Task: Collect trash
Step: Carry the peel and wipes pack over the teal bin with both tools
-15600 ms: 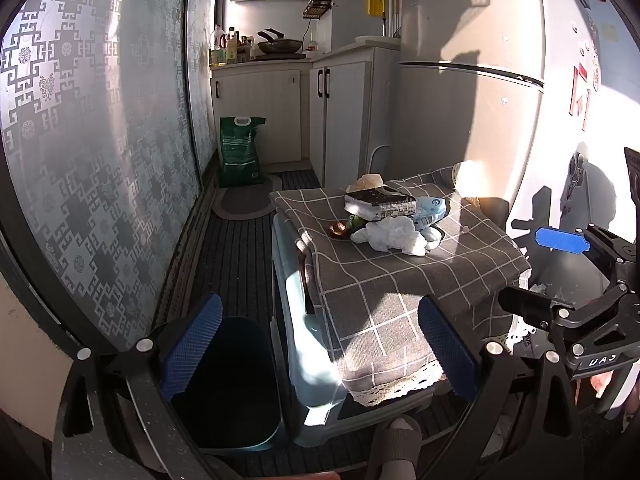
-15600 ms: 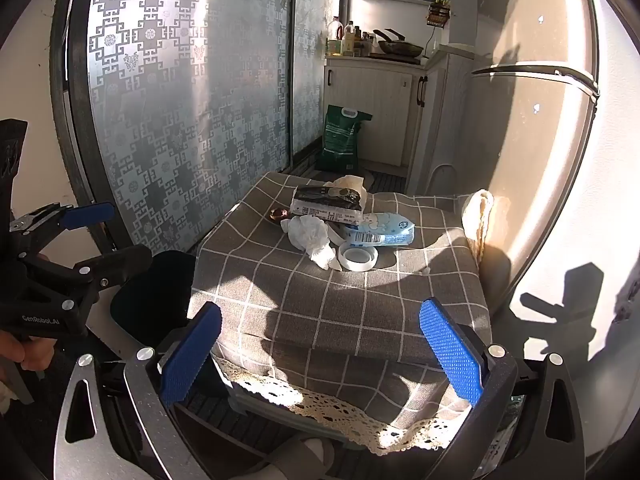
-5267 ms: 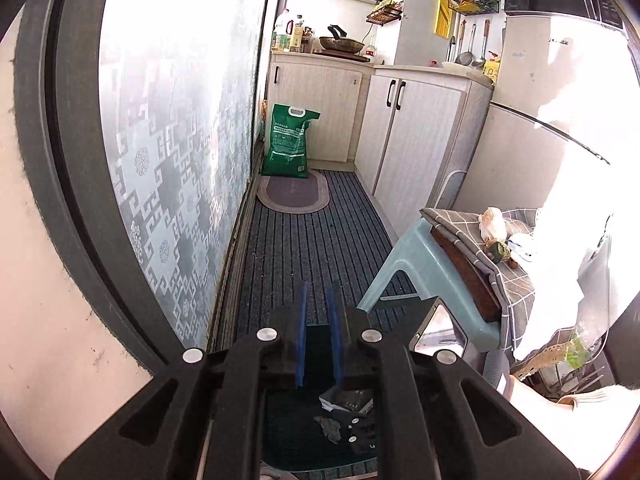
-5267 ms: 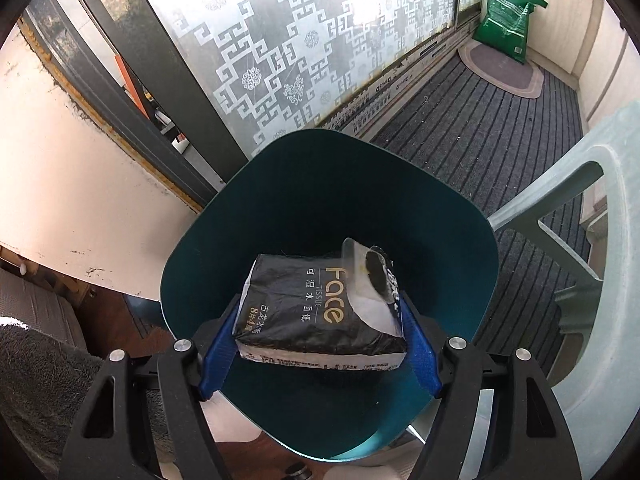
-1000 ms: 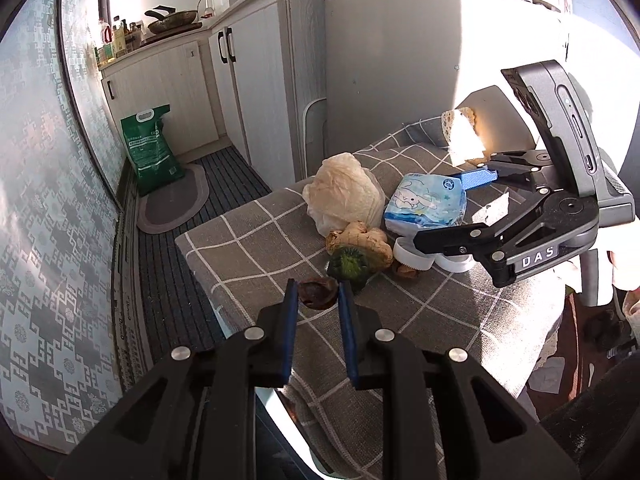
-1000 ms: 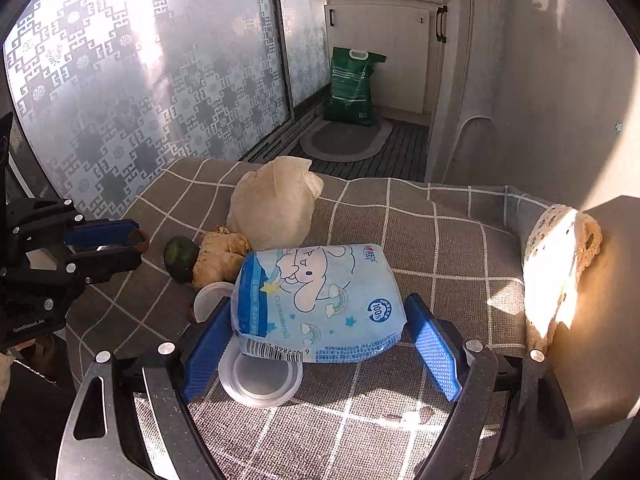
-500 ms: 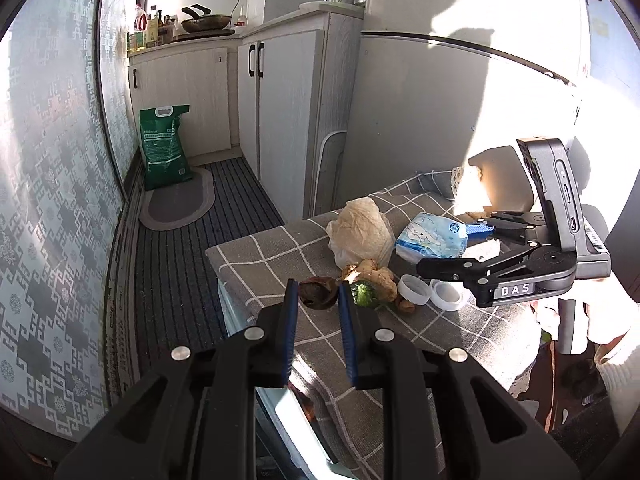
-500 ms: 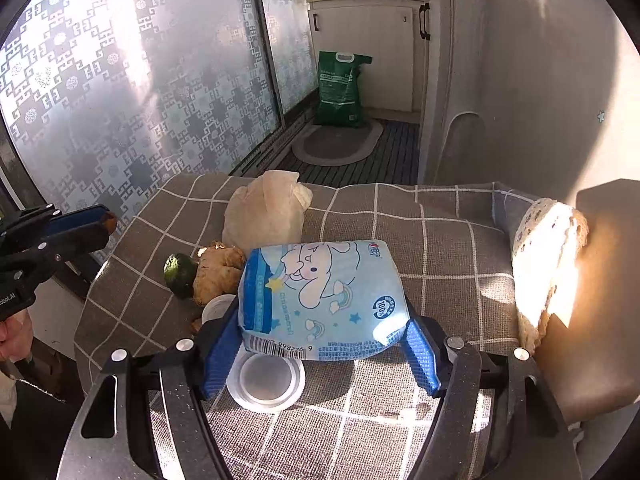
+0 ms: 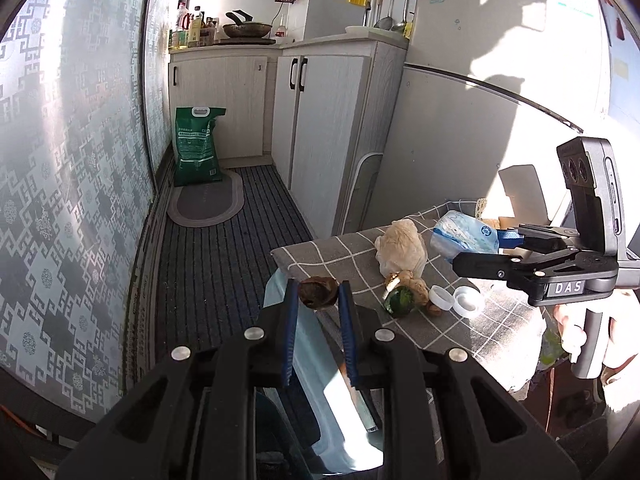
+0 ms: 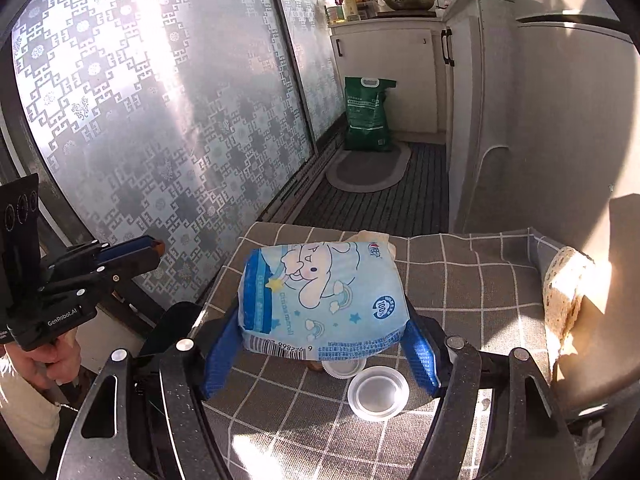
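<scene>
Far left, patterned frosted glass [image 9: 72,184] runs along the striped floor to a green bag [image 9: 198,146] standing beside the cabinets [image 9: 280,104], with an oval mat [image 9: 206,202] in front of it. The left gripper [image 9: 319,300] is clamped on a small brown shrivelled scrap [image 9: 318,299], pinched between its blue pads and held in the air just off the near corner of the table; in the right wrist view the same gripper [image 10: 154,249] sits out at the left, away from the table edge. The checked tablecloth [image 9: 348,256] carries a crumpled cream bag [image 9: 400,246], and in front of it a knob of ginger [image 9: 406,280] touching a dark green lump [image 9: 400,300], then two white lids [image 9: 456,300] lying side by side. To the right, the right gripper [image 10: 320,342] is closed on a light blue tissue pack [image 10: 320,300] printed with a cartoon dog, its pads pressing both ends, the pack lifted clear above the lids [image 10: 378,394]. Furthest right, a pale lace-edged cloth [image 10: 562,292] sits at the table's far corner in strong sunlight.
</scene>
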Tool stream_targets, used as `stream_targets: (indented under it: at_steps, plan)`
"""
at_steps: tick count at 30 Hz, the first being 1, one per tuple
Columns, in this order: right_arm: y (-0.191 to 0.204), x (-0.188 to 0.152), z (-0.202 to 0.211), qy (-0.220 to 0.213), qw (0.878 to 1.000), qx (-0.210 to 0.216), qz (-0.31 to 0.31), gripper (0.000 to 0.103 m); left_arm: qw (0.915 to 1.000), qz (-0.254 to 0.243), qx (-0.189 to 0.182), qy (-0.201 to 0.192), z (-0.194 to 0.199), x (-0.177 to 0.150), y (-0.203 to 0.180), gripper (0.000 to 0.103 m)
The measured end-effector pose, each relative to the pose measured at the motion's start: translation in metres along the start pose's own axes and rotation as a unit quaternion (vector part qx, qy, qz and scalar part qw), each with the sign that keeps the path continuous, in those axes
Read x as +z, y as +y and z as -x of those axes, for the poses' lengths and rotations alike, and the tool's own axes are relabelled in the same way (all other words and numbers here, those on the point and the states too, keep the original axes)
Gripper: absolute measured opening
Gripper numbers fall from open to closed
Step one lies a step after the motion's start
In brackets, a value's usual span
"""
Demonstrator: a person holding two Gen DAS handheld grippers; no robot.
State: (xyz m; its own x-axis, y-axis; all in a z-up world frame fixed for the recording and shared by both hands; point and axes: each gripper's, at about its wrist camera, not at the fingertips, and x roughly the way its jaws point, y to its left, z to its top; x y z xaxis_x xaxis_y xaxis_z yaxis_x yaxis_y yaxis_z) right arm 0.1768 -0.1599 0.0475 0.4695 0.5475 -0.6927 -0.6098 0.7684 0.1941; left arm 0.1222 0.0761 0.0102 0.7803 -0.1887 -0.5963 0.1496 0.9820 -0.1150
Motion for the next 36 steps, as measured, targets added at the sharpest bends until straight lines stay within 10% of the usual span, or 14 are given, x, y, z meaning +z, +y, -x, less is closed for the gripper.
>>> stream_targets:
  at_steps: [36]
  plan:
    - [0.165,0.001,-0.06,0.065,0.992,0.063,0.086,0.073,0.985,0.073,0.062,0.144,0.014,-0.109,0.103,0.022]
